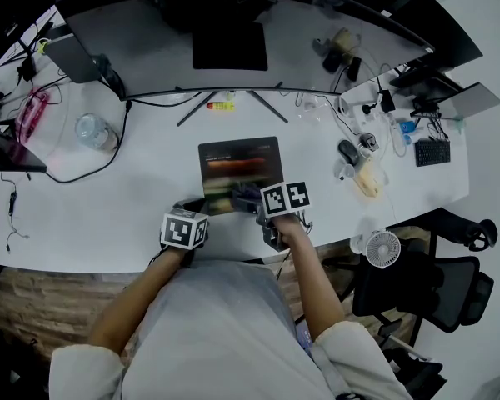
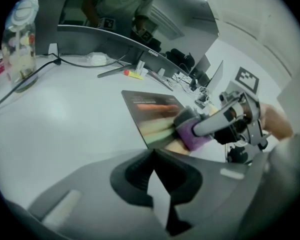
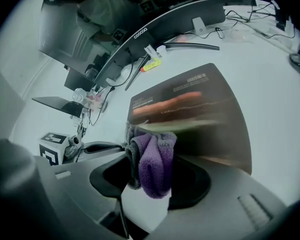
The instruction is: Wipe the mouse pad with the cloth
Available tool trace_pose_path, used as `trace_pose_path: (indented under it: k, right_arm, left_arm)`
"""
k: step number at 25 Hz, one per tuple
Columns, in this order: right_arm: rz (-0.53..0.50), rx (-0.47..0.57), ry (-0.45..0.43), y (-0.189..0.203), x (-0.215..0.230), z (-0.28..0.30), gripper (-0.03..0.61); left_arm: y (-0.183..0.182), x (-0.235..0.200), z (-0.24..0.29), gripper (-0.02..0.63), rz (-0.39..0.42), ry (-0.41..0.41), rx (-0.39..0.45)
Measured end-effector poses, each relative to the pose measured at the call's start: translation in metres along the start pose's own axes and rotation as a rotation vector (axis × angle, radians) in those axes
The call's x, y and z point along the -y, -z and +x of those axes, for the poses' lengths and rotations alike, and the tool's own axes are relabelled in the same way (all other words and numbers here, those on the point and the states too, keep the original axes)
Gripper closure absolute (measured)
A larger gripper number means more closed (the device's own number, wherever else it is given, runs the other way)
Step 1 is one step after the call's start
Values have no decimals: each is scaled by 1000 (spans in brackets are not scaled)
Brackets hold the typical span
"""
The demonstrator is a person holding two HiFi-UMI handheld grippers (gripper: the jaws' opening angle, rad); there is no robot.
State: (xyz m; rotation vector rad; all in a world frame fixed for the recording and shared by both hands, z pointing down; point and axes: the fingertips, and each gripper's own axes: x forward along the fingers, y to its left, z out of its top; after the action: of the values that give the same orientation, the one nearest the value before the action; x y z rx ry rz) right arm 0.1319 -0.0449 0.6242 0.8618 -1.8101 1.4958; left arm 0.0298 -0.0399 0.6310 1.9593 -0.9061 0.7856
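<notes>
The dark mouse pad lies flat on the white desk in front of the monitor. A purple and grey cloth is pinched in my right gripper, which is shut on it. In the left gripper view the cloth rests on the pad's near edge. My left gripper sits at the pad's near left corner, and its jaws look closed on that corner. In the head view the left gripper and the right gripper are side by side at the pad's near edge.
A curved monitor on a spread stand spans the back. A glass jar and cables lie at the left. A yellow marker sits under the monitor. A mouse, small items and a fan are at the right.
</notes>
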Motion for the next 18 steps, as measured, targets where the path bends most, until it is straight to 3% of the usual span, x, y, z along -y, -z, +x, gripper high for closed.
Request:
trace_pose_path:
  k: [18]
  right_arm:
    - [13,-13,58,1,55,-37,368]
  left_arm:
    - [0,2,1,614,-7,3,0]
